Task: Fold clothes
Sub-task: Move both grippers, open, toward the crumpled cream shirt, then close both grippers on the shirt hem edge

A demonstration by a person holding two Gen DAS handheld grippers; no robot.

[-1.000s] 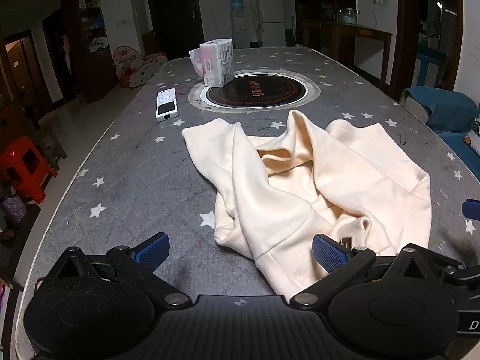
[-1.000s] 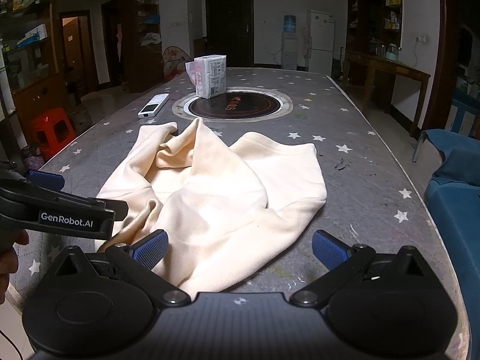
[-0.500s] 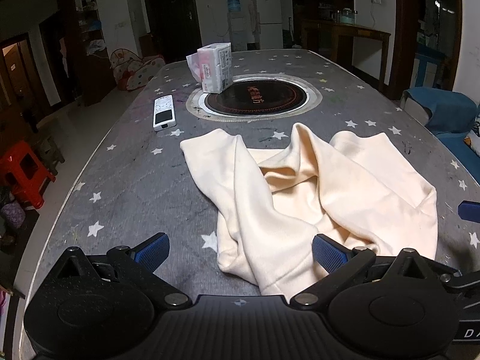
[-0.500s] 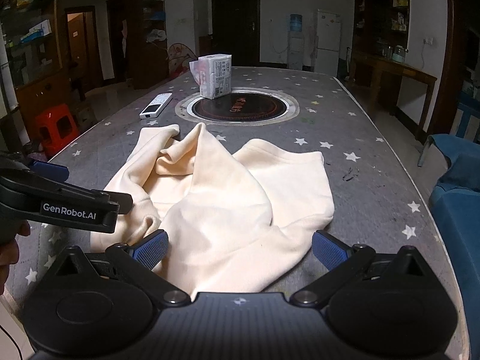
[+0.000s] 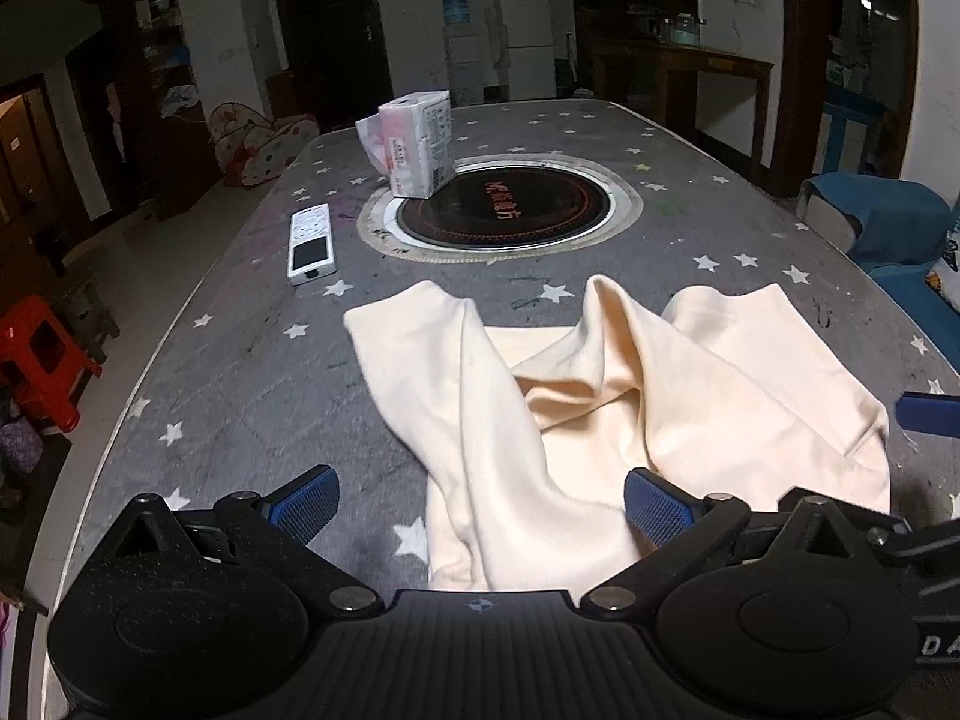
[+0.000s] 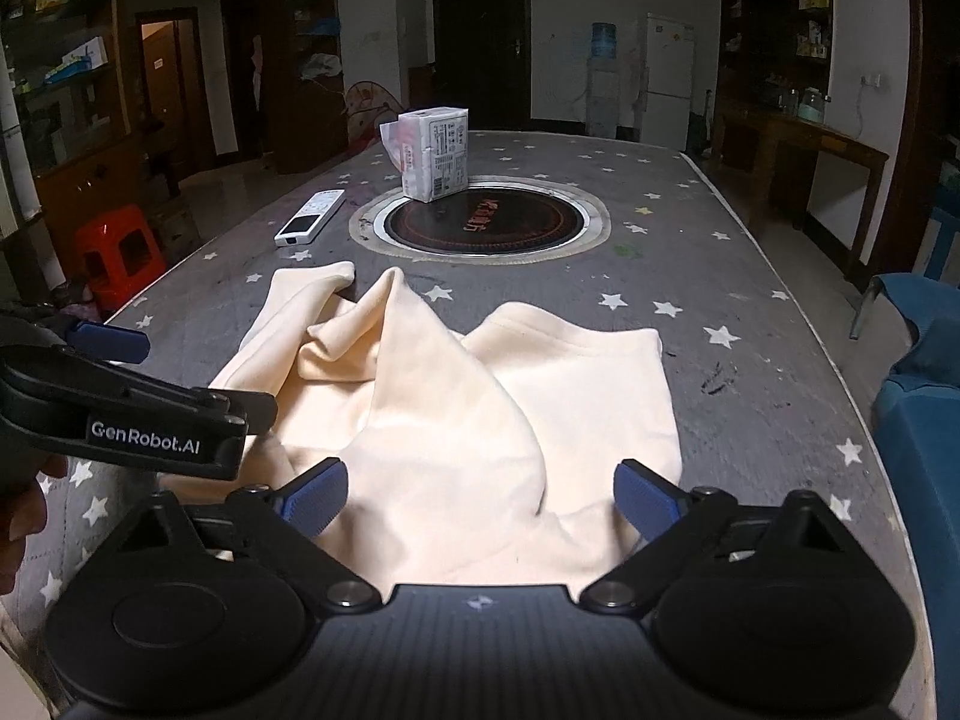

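A cream garment (image 5: 630, 396) lies crumpled on the grey star-patterned table (image 5: 252, 372), with a sleeve stretched toward the far left and a raised fold in the middle. My left gripper (image 5: 480, 501) is open over the garment's near left edge, its pads apart from the cloth. In the right wrist view the same garment (image 6: 480, 396) fills the near table. My right gripper (image 6: 480, 495) stands wide over the near hem, its jaws closing slightly, cloth below and between them but not pinched. The left gripper's body (image 6: 144, 420) shows at the left.
A round black hotplate (image 5: 501, 210) is set into the table's middle, with a tissue pack (image 5: 417, 141) on its far left rim. A white remote (image 5: 311, 243) lies left of it. A red stool (image 5: 42, 354) stands on the floor left; a blue seat (image 6: 918, 408) is right.
Both grippers have drawn back toward the near edge of the table, so the garment sits farther away in both views. The right jaws have narrowed a little. The garment has not moved.
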